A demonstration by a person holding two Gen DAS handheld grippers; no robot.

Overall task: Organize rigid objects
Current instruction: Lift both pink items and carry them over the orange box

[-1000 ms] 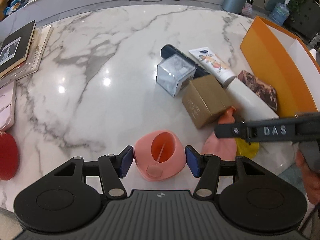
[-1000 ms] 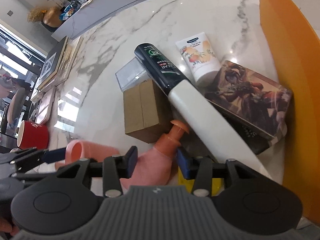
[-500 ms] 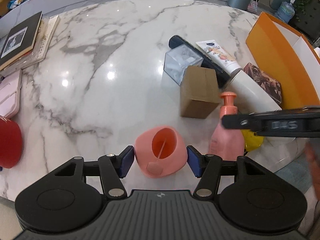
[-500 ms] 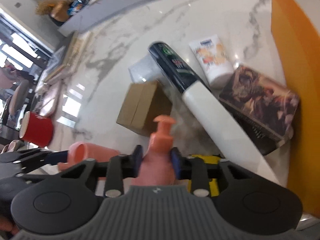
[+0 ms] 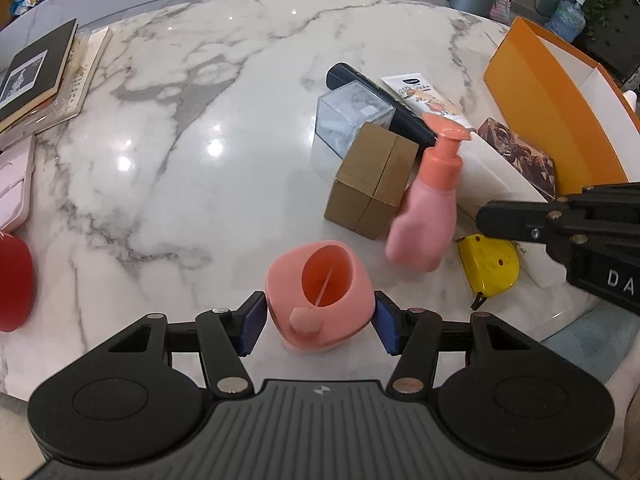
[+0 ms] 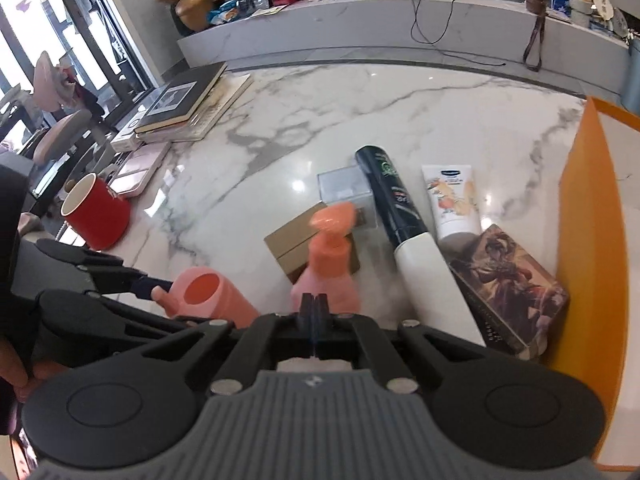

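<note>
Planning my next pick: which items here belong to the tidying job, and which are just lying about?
Job: pink cup; pink pump bottle; cardboard box; clear box; cream tube; yellow tape measure; orange box.
Lying about: book stack; red mug; pink case.

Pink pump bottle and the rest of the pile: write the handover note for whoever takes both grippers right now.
Left gripper: shut on the pink cup, near the table edge.
Right gripper: jaws have just closed, with nothing between them.
Pump bottle: free, tilted and blurred, beside the cardboard box.
Tape measure, tubes and the other boxes lie clustered by the orange box.
Done: nothing visibly sorted.
Left: regrasp the bottle, probably, then place everything.
</note>
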